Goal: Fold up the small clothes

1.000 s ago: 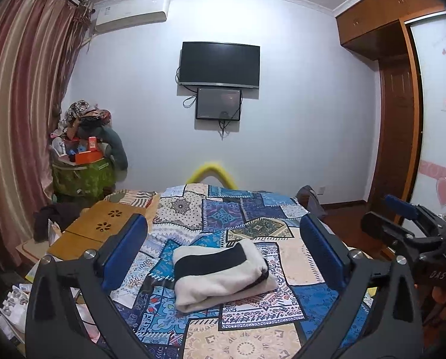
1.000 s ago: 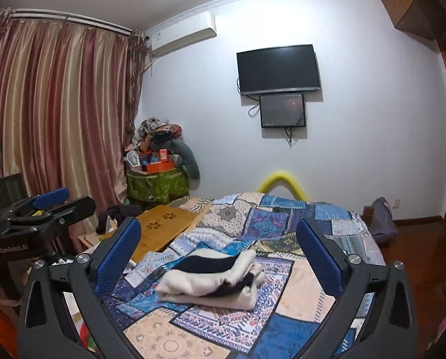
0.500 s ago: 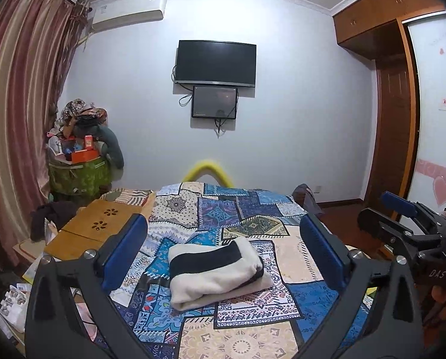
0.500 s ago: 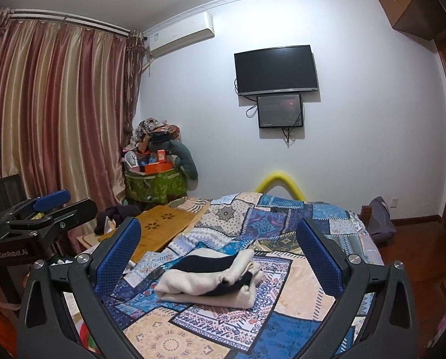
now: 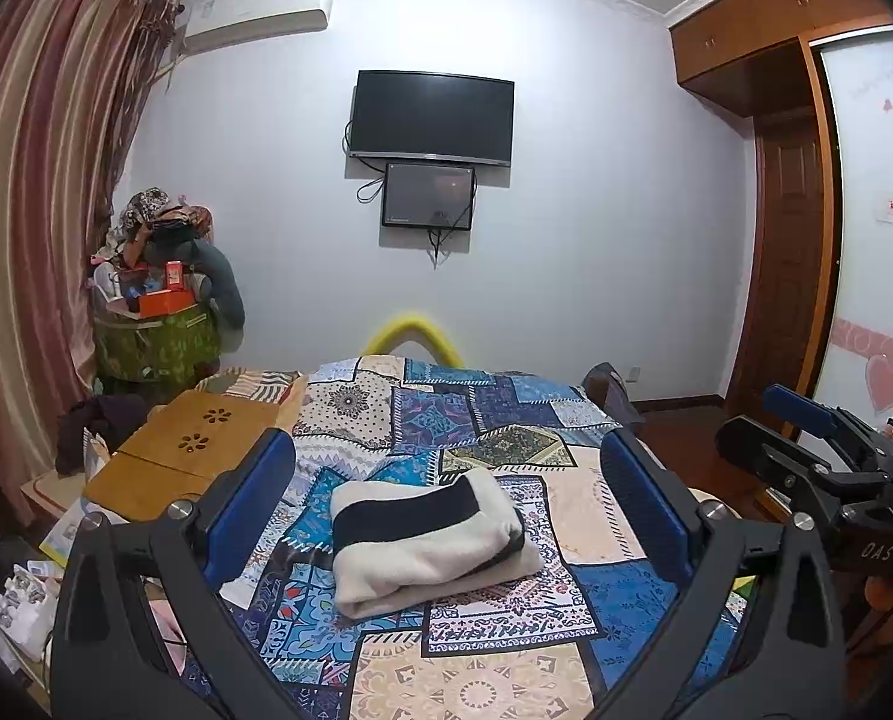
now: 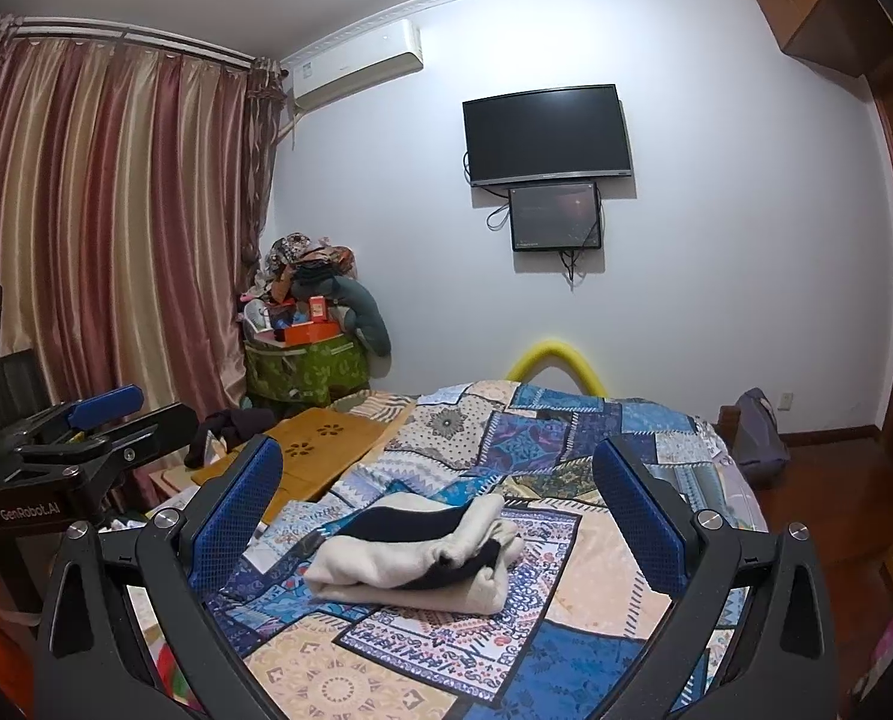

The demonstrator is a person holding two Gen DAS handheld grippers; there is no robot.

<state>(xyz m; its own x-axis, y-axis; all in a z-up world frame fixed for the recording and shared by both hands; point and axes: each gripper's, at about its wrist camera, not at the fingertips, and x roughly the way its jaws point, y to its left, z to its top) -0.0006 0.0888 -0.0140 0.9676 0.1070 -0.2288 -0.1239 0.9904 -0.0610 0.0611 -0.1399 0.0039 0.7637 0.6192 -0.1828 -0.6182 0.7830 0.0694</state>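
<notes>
Folded garment [image 5: 428, 540] unmoved; both tongs unchanged, agape.

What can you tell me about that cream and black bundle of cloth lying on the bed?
The folded garment looks like soft, fleecy knit, cream with a broad black band across its top. It is folded into a thick, rounded packet of several layers, with black showing between them at one end. It lies flat on the patchwork bedspread, which alone touches it. Both the left claw and the right claw are open and hold nothing.

Both wrist views above bed [image 5: 482, 438], probably near
</notes>
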